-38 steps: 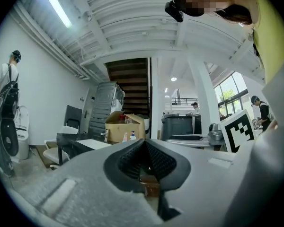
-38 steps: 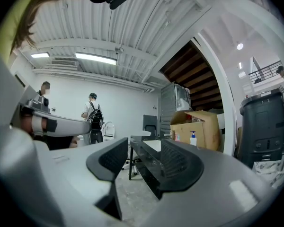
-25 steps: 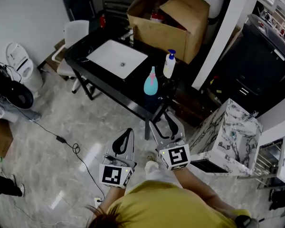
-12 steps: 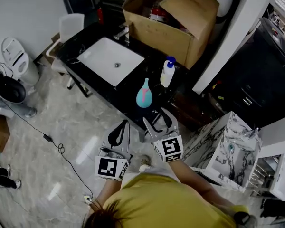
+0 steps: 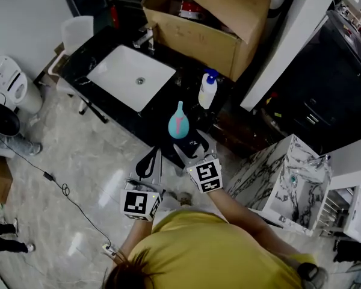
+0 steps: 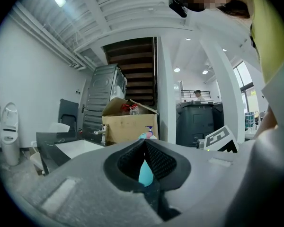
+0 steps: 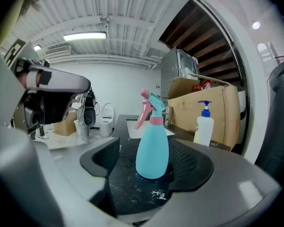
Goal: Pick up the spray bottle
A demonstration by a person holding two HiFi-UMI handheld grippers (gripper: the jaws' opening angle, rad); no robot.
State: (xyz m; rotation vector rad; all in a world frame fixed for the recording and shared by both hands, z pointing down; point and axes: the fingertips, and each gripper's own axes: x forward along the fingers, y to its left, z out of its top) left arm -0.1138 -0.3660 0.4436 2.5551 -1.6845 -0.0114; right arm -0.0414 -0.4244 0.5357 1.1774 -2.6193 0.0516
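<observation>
While the right tool's jaws are opening, the teal spray bottle stands upright on the black table, lined up between the jaws at their tips, pads not touching it. Left tool sits just beside, jaws together, empty. To do it well: push in level until the pads flank the wide body below the pink trigger, then close squarely. The round body may slip or tip. The white pump bottle stands near behind, so no overshoot.

Right claw nearer spray bottle, wider
</observation>
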